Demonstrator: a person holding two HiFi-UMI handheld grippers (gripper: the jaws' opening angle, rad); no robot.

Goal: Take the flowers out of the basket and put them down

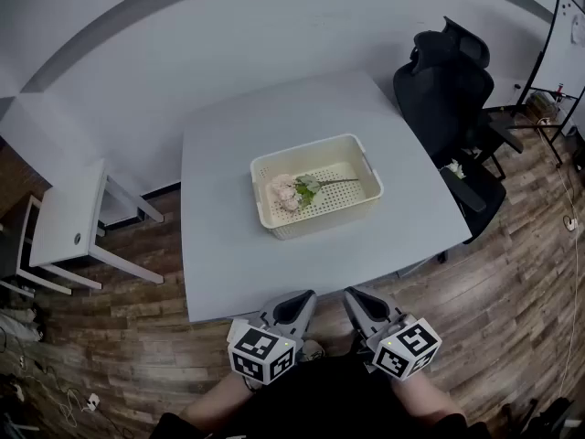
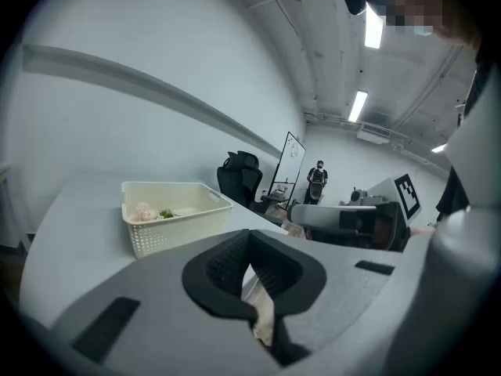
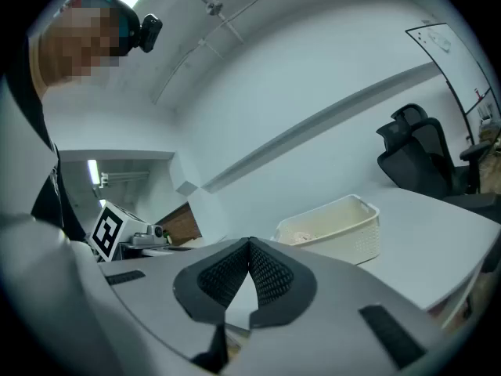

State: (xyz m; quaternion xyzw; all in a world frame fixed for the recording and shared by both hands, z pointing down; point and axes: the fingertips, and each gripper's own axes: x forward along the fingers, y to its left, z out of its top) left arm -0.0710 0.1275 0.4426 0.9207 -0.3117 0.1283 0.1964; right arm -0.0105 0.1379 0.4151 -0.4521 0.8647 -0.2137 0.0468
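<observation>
A cream perforated basket (image 1: 366, 167) stands in the middle of the grey-white table (image 1: 228, 245). Inside it lie pink flowers (image 1: 284, 191) with green leaves and a thin stem reaching right. Both grippers hang close to the person's body, below the table's near edge. My left gripper (image 1: 304, 296) is shut with nothing in it, and so is my right gripper (image 1: 355, 294). The left gripper view has the basket (image 2: 174, 218) at left with the flowers (image 2: 145, 211) peeking over its rim. In the right gripper view the basket (image 3: 333, 229) sits ahead at right.
A black office chair (image 1: 452, 99) stands at the table's far right corner. A white side table (image 1: 64, 218) is at the left over the wood floor. A whiteboard (image 1: 562, 44) stands at the far right. A person (image 2: 317, 180) stands far back in the room.
</observation>
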